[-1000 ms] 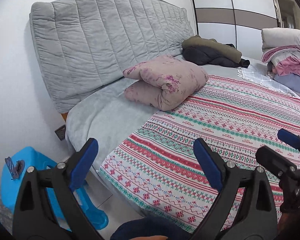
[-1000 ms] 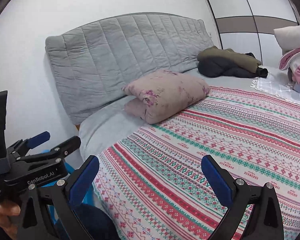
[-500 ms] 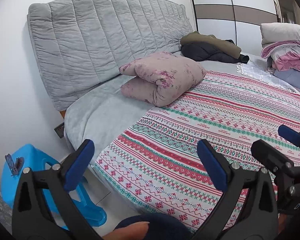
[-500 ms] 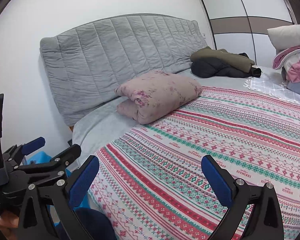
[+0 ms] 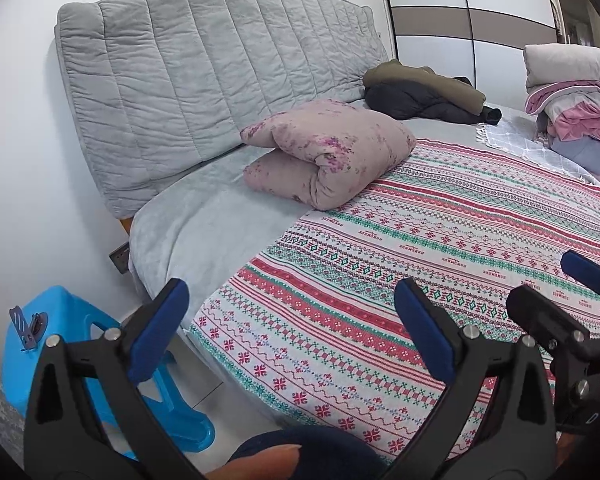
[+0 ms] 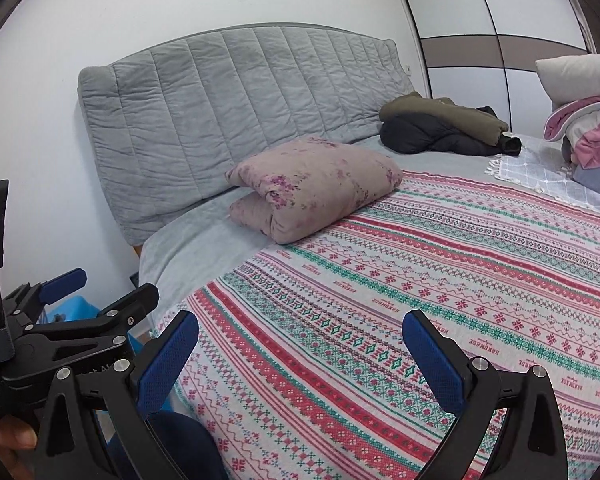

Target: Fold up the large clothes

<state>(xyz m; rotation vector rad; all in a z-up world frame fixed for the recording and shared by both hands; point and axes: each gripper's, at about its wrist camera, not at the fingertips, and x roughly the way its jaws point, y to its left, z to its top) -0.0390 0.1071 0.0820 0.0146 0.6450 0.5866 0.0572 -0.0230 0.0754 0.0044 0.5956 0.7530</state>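
A dark olive and black jacket point(image 5: 424, 90) lies bunched at the far side of the bed, near the headboard; it also shows in the right wrist view point(image 6: 444, 126). My left gripper point(image 5: 288, 320) is open and empty, held above the near corner of the bed. My right gripper point(image 6: 300, 348) is open and empty above the patterned blanket point(image 6: 440, 280). The right gripper also shows at the right edge of the left wrist view point(image 5: 556, 292), and the left gripper at the left edge of the right wrist view point(image 6: 100, 284). Both are far from the jacket.
A folded pink floral quilt point(image 5: 328, 152) lies by the grey headboard point(image 5: 220, 72). A stack of folded bedding point(image 5: 572, 108) sits at the far right. A blue plastic stool point(image 5: 60, 344) stands on the floor beside the bed. White wardrobe doors point(image 5: 460, 20) stand behind.
Both grippers have drifted slightly back and to the right relative to the bed. Both stay open and empty.
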